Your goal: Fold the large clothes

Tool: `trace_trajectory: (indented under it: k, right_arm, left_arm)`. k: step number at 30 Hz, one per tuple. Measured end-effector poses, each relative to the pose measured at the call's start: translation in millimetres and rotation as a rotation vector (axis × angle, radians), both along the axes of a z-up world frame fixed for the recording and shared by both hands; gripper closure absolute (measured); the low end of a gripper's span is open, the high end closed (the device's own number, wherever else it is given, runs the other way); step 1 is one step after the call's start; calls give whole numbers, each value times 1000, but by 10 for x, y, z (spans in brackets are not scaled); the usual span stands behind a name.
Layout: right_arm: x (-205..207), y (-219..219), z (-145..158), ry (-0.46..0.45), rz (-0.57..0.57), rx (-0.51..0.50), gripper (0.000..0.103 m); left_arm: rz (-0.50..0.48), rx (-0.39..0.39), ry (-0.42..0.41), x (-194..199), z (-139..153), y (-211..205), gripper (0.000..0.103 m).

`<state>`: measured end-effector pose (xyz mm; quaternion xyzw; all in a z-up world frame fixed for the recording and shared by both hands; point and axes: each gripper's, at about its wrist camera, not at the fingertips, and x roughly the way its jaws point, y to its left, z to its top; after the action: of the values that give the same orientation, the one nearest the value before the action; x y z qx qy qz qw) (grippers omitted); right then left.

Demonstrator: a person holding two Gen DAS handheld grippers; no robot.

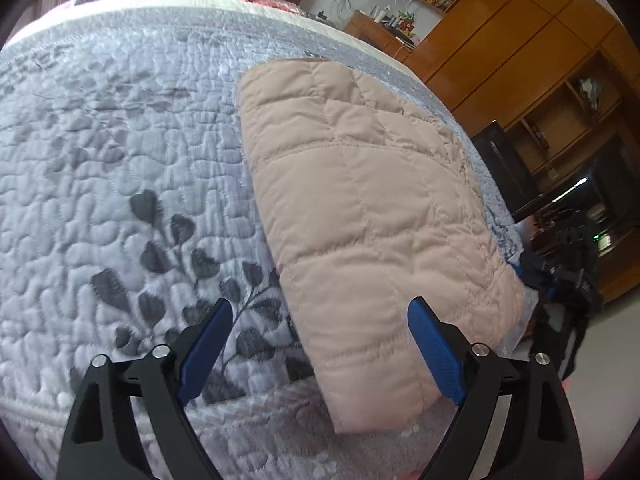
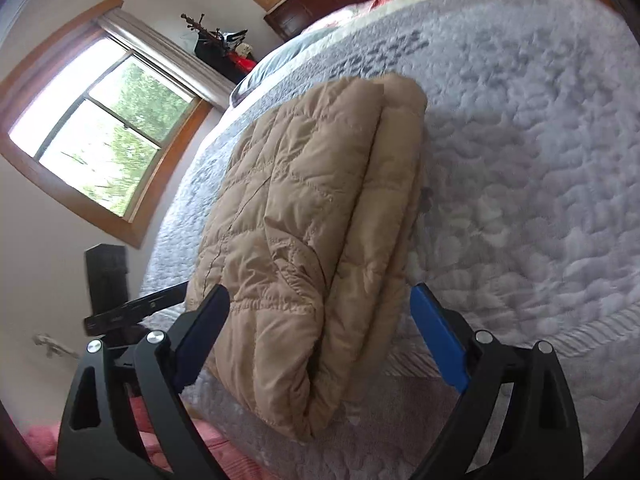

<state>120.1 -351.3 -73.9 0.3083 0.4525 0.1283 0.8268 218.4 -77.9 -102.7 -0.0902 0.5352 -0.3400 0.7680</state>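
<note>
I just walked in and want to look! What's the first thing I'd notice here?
The puffy beige quilted jacket, folded into a thick bundle near the edge of the bed. It lies on a big grey bedspread with dark leaf patterns. Close to the cameras, the left gripper and the right gripper both stand wide open, their blue pads not touching the jacket.

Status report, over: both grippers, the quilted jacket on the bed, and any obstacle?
Left gripper open, empty. Right gripper open, empty. Beige quilted jacket folded, lying on grey bedspread, near bed edge. Nothing in the way.
</note>
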Motion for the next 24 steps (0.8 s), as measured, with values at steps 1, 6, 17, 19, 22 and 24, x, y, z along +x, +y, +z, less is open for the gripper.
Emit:
trace_trajectory:
  k: [1,6,17,19,22,24]
  right_arm:
    - [33,-10,-50,15,0,13,12]
    - [183,-53,-295,78,8,87,12]
    - [479,89,-503,88,92,154,17]
    - [504,131,-473,75,111,135,28]
    - [469,133,-444,62,115,134,42]
    - [411,153,-395,39,117,119,51]
  left_arm:
    - [-10,-12,17,58,-32,-17,14]
    - [-46,-109,115,314,-209,-81,12]
    - [-125,-157,113,402,-336,-483,9]
    - [-123,-134,67,347,-277,-503,19]
    - [-116,-102,1,252,-163,-508,31]
    - [-111,-82,-36,181,-94,-534,35]
